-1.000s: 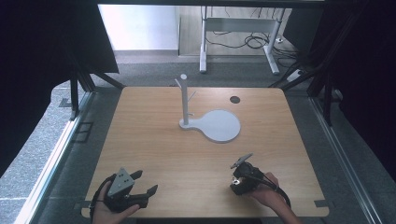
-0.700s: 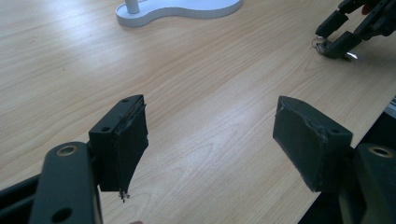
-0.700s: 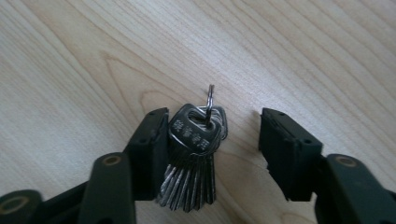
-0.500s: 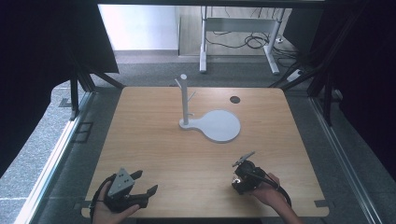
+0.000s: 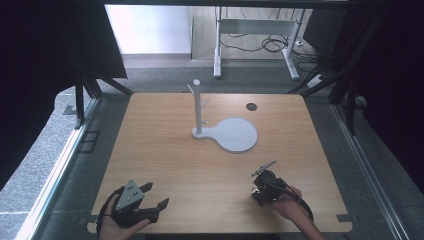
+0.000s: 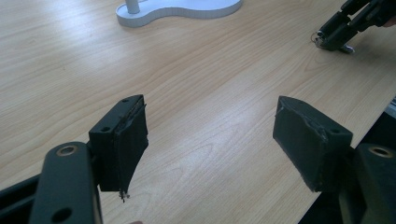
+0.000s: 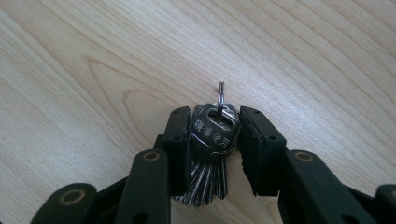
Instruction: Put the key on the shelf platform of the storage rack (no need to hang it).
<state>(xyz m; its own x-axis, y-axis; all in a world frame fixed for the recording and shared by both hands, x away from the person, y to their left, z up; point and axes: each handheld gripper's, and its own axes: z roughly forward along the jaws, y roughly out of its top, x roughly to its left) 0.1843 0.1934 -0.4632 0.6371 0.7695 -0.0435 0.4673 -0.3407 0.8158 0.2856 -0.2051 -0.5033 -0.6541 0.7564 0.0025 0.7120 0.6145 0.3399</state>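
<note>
Keys caught in the right gripper

The right gripper (image 7: 215, 135) has just squeezed shut on the bunch of keys (image 7: 212, 154), low over the wooden table (image 5: 165, 150). The left gripper (image 6: 210, 140) sits wide open, holding nothing.

The high view looks forward and down over the whole table (image 5: 165, 150). Each gripper view sits close above the tabletop; the left gripper view shares the white stand (image 6: 182, 8) with the high view.
</note>
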